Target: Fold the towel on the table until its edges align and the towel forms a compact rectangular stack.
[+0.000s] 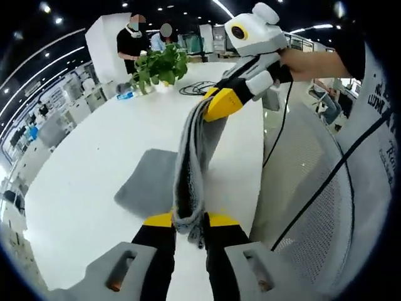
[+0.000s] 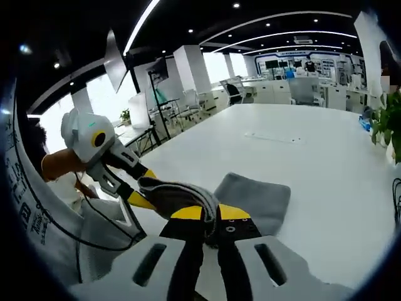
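The grey towel (image 1: pixel 191 169) is stretched in the air between the two claws, with its far end draped onto the white table (image 1: pixel 81 188) as a flat flap. The left gripper (image 1: pixel 189 221) pinches one bunched end of the towel, and the right gripper (image 1: pixel 220 103) pinches the other end higher up, a hand (image 1: pixel 307 63) behind it. The cloth looks gathered into a rope, not held by clean corners, so I judge the layers could land twisted and the edges could miss each other. A shallow pinch could also slip, dropping the towel near the table edge beside the mesh chair (image 1: pixel 313 188).
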A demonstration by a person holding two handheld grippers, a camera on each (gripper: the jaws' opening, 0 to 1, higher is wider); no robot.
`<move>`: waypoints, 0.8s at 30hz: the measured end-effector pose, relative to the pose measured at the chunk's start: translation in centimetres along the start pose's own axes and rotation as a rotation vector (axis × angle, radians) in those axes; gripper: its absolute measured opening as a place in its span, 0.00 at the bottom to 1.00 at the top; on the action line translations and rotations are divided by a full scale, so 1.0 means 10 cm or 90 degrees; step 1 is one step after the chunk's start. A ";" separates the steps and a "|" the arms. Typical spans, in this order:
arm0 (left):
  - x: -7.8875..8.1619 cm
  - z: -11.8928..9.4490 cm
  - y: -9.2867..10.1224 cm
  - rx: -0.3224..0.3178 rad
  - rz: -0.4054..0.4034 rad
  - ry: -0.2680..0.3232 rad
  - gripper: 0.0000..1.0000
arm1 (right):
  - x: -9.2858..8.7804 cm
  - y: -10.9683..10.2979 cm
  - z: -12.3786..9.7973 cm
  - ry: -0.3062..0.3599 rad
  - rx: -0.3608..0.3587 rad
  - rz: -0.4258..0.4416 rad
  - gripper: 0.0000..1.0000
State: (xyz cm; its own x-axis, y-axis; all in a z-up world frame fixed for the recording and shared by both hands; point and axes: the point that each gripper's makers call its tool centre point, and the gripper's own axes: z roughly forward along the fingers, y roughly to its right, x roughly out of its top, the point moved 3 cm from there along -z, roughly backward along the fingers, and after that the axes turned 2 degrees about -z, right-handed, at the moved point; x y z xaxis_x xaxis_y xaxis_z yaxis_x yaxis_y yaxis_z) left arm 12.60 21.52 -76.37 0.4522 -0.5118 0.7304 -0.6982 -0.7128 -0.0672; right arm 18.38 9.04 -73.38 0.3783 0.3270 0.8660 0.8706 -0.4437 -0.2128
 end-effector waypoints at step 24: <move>0.38 0.24 -0.70 0.049 -0.093 0.113 0.09 | 0.22 0.59 0.31 -0.037 -0.010 -0.026 0.05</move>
State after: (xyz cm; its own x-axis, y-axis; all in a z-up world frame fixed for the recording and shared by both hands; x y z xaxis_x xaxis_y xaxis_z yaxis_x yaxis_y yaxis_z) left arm 20.53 23.42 -74.71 0.4358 -0.3126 0.8440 -0.5847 -0.8113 0.0014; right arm 25.37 9.69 -74.10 0.3607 0.3920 0.8463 0.8808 -0.4416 -0.1708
